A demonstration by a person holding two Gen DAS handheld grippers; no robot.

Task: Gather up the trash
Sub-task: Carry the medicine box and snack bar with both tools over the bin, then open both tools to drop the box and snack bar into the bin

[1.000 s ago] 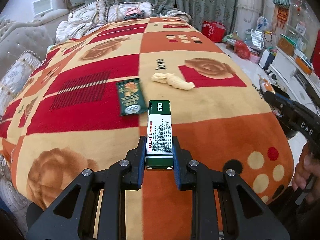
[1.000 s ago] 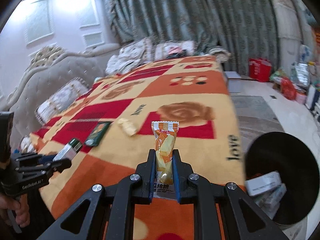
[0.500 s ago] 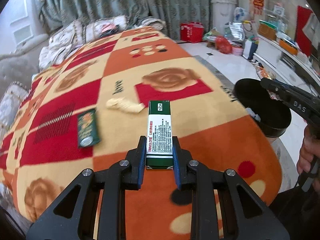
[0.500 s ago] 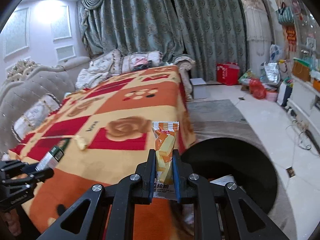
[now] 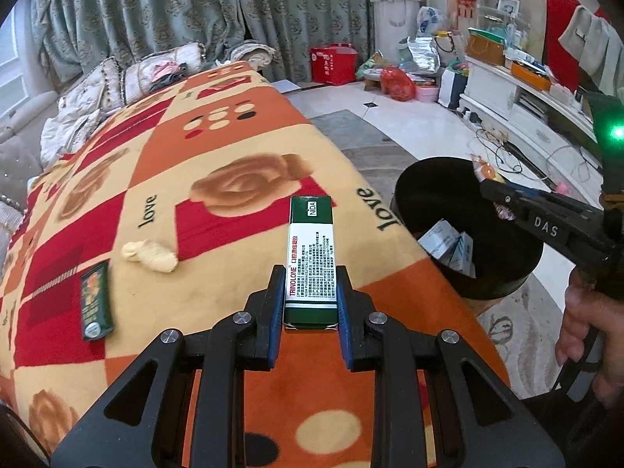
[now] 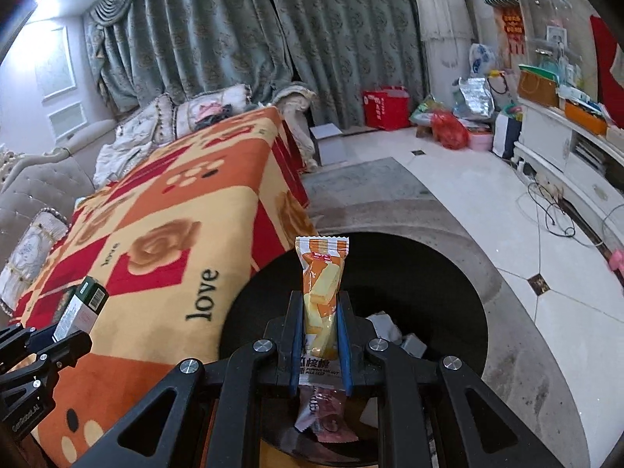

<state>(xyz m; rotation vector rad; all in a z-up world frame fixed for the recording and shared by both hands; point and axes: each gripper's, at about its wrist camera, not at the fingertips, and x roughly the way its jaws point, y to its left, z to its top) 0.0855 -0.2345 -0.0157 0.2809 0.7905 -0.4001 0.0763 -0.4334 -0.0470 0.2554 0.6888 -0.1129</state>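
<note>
Black bin already held boxes; the right gripper pinched a snack packet above it, the left gripper clamped a green box, and 2 scraps remained on the blanket.

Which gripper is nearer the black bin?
Right. The right gripper hangs over the black bin; the left gripper is above the blanket beside it.
</note>
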